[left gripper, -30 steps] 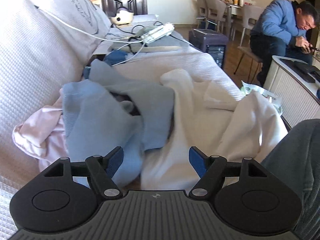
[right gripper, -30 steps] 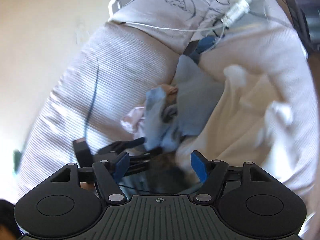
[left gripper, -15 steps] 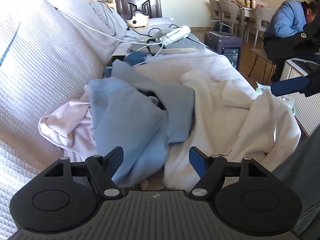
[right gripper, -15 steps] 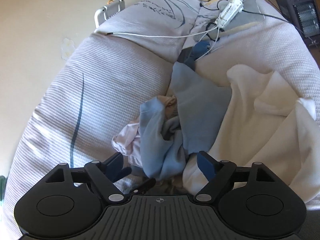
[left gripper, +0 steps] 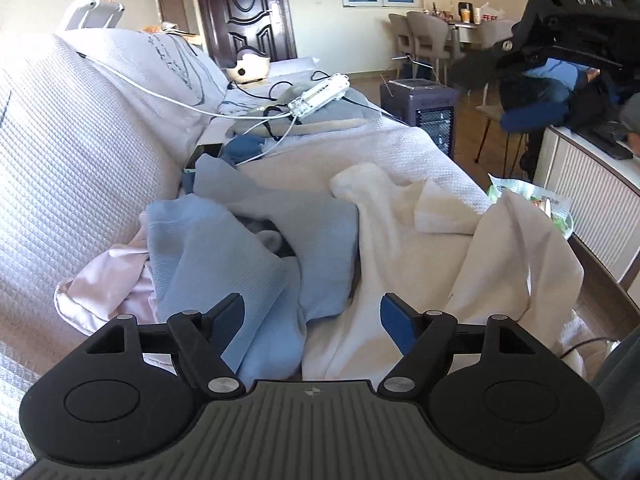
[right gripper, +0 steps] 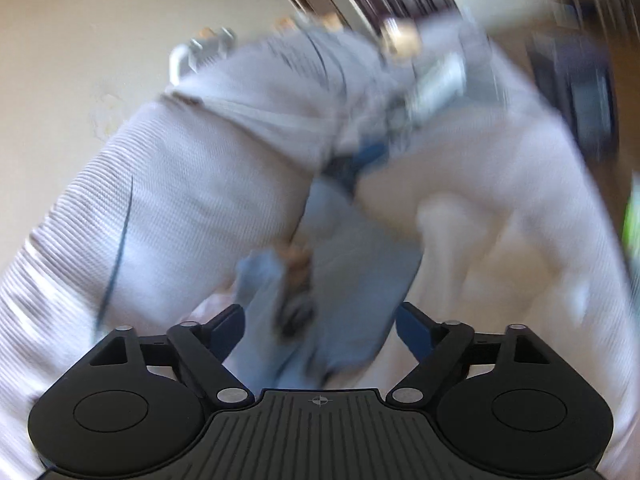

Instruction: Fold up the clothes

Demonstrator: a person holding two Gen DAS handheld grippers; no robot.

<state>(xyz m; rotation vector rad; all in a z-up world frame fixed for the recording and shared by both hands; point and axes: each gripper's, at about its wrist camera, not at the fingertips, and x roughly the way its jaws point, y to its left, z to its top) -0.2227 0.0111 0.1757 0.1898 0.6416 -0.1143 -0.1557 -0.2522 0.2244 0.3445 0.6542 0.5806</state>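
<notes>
A crumpled light blue garment (left gripper: 224, 256) lies on the white-covered sofa (left gripper: 80, 152), over a pale pink garment (left gripper: 108, 276) and beside a cream garment (left gripper: 420, 264). My left gripper (left gripper: 311, 304) hovers just above the blue and cream pile, open and edging wider, with nothing pinched. The right wrist view is blurred by motion. There my right gripper (right gripper: 320, 314) points down at the blue garment (right gripper: 352, 280), its jaws opening wide and apart from the cloth. The cream garment (right gripper: 500, 260) lies to its right. The right tool's black housing (left gripper: 568, 4) fills the upper right of the left view.
A white power strip (left gripper: 320, 94) with trailing cables and a phone (left gripper: 202, 156) lie further along the sofa. A dark heater (left gripper: 418, 110) stands on the floor beyond. A white cabinet (left gripper: 592, 200) is close on the right, with a person's leg at the lower right edge.
The right gripper's jaws have spread wider and its view has swung and gone blurred. Its black housing has come into the left view, covering the seated person. The clothes lie as before.
</notes>
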